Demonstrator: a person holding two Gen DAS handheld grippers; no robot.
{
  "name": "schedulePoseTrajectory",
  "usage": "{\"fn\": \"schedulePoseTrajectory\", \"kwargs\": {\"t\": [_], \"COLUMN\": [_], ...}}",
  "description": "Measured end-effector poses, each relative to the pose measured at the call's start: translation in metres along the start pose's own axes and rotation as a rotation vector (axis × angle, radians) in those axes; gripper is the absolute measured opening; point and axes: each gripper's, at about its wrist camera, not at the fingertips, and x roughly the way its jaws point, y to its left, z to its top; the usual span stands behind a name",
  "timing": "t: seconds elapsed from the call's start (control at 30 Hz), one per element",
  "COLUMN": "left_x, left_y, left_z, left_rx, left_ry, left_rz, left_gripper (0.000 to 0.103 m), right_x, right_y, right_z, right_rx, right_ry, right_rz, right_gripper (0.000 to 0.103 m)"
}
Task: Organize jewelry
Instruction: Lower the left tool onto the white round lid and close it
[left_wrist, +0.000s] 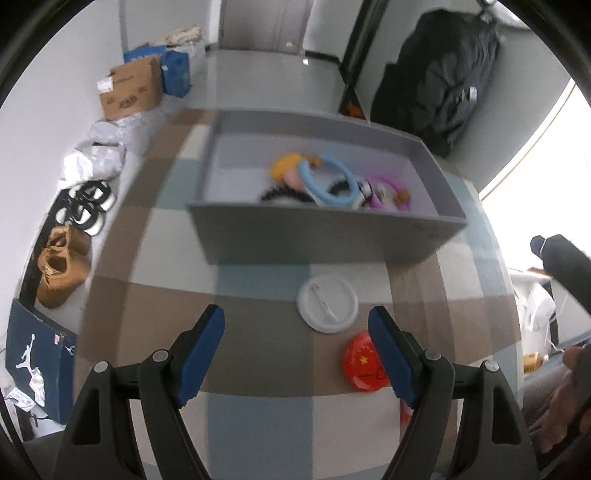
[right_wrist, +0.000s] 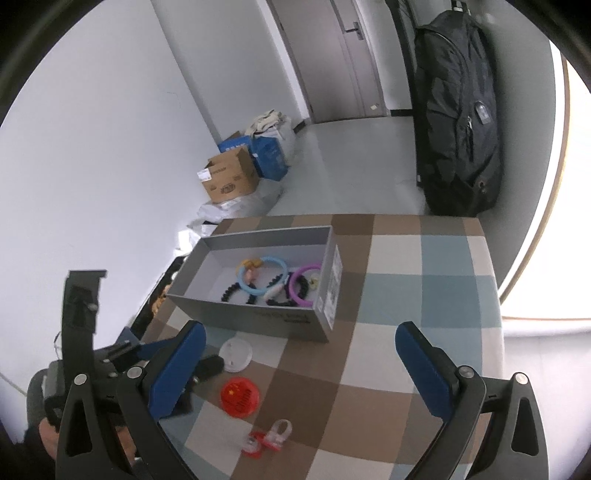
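A grey box (left_wrist: 314, 236) (right_wrist: 258, 314) stands on the checked tablecloth and holds several pieces: a light blue ring (left_wrist: 325, 181) (right_wrist: 258, 273), a purple ring (right_wrist: 299, 284), black beaded bracelets (left_wrist: 280, 194) and a yellow piece (left_wrist: 288, 164). On the cloth in front of the box lie a white round badge (left_wrist: 328, 303) (right_wrist: 236, 355), a red round badge (left_wrist: 364, 363) (right_wrist: 240, 397) and a red and clear clip (right_wrist: 267, 437). My left gripper (left_wrist: 295, 354) is open above the cloth, near both badges. My right gripper (right_wrist: 299, 373) is open and empty, further back.
The table's left edge drops to a floor with shoes (left_wrist: 62, 269), a dark blue shoebox (left_wrist: 37, 358) and cardboard boxes (left_wrist: 129, 88) (right_wrist: 231, 181). A black backpack (left_wrist: 439, 74) (right_wrist: 458, 110) hangs behind the table. The left gripper's body (right_wrist: 85, 350) shows at the right view's left.
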Motion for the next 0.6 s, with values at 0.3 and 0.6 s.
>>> {"fn": "schedulePoseTrajectory", "kwargs": {"t": [0.3,0.6], "left_x": [0.007,0.019], "left_y": [-0.008,-0.019], "left_z": [0.004,0.003], "left_rx": [0.058,0.092], "left_ry": [0.001,0.009], "left_rz": [0.036,0.078], "left_gripper": [0.076,0.073], "right_x": [0.000,-0.001], "right_y": [-0.009,-0.017], "right_z": [0.000,-0.004], "right_rx": [0.015,0.024], "right_ry": [0.010,0.021], "right_rz": [-0.022,-0.033], "right_gripper": [0.103,0.103]}}
